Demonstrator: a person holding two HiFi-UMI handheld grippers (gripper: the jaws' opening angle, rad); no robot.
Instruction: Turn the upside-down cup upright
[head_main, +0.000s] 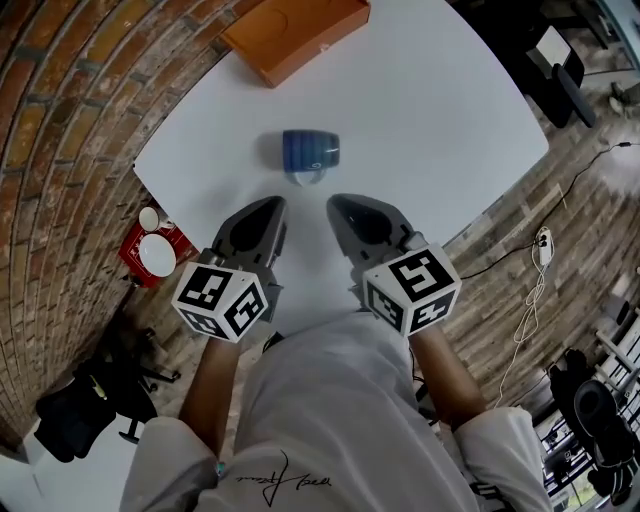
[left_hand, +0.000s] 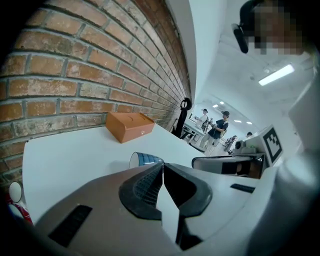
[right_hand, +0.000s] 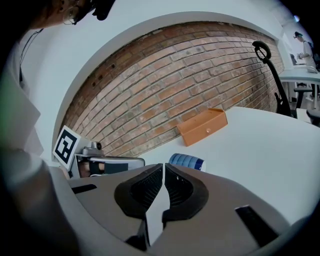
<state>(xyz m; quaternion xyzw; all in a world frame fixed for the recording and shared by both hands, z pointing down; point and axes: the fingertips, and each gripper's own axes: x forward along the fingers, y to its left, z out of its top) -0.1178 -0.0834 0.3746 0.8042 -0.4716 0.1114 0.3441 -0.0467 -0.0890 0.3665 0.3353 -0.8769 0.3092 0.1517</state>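
Looked down on a white tabletop with an orange box at its far edge. Held the left gripper and right gripper side by side near the near edge, fingers of each pressed together on nothing. Found the blue cup just beyond both tips and between them, seemingly on its side, long axis running left to right. Judged the right gripper marginally nearer.
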